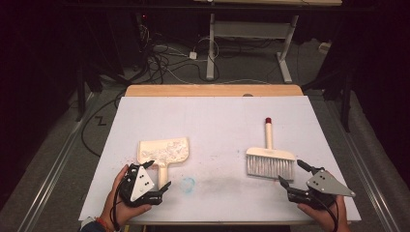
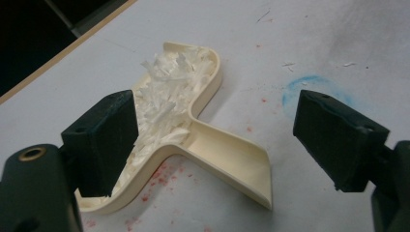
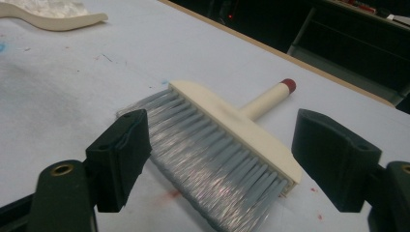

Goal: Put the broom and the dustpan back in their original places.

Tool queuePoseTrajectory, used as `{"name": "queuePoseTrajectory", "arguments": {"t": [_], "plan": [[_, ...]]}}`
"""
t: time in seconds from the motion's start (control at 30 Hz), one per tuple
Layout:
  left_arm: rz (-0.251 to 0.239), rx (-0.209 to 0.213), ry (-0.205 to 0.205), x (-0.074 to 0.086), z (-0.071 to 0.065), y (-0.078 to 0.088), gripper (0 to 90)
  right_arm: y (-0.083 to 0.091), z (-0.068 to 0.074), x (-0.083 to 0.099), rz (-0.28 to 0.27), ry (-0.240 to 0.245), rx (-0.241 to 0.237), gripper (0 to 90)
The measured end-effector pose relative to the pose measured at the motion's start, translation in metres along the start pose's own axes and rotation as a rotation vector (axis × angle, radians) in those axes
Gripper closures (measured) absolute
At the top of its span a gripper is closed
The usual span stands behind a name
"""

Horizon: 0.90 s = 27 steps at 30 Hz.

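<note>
White table, dustpan handle between left fingers, untouched

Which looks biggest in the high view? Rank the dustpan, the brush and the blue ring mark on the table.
1. dustpan, with its handle.
2. brush; close to the dustpan overall, so that order is unsure.
3. blue ring mark, clearly smallest.

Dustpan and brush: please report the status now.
Left gripper open, jaws astride dustpan handle. Right gripper open at brush. Dustpan full of white shreds. Nothing blocking.
</note>
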<state>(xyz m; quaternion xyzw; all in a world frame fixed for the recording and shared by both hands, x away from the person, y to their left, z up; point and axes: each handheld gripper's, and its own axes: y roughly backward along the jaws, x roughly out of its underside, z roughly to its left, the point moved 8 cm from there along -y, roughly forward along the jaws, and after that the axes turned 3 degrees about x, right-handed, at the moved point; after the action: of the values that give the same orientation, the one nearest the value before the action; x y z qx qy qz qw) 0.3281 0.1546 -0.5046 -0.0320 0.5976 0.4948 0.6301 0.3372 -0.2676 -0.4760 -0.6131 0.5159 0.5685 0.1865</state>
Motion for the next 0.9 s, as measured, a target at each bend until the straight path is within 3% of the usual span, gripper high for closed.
{"name": "queuePoseTrajectory", "arguments": {"t": [0.9], "plan": [[0.018,0.014,0.018,-0.0007,-0.0009,-0.0056,15.4,0.0031,-0.0074,0.0006,-0.002,-0.019,0.023,24.4]]}}
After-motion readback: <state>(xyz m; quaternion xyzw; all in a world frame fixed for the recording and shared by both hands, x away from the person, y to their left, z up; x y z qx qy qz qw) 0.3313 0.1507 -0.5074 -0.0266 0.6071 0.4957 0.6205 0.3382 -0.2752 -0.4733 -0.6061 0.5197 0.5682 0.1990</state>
